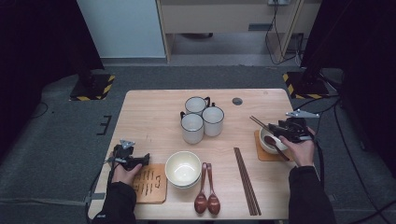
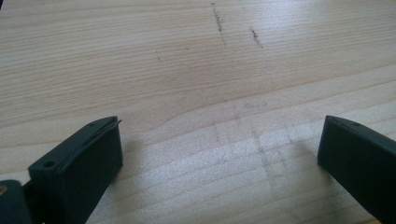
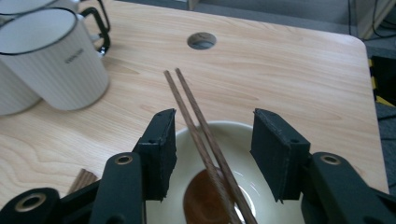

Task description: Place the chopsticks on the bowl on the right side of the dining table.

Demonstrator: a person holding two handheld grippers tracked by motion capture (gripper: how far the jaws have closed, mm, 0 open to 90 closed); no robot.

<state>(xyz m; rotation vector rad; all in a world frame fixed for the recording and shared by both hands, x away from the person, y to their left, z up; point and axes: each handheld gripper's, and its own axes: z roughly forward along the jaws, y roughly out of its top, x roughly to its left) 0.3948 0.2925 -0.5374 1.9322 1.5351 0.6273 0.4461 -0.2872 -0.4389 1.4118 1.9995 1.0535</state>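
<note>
Right tool [image 3: 212,151] hangs released, jaws straddling the chopsticks [image 3: 201,135] that lie across the small bowl [image 3: 261,196] at centre frame, so next it likely needs to clench them.

Chopsticks [image 3: 196,121] across bowl [image 3: 261,186], mugs [image 1: 201,119] left.

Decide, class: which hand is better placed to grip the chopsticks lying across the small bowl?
Right. Its tool hangs open astride the chopsticks over the small bowl; the left tool stands open over bare table.
</note>
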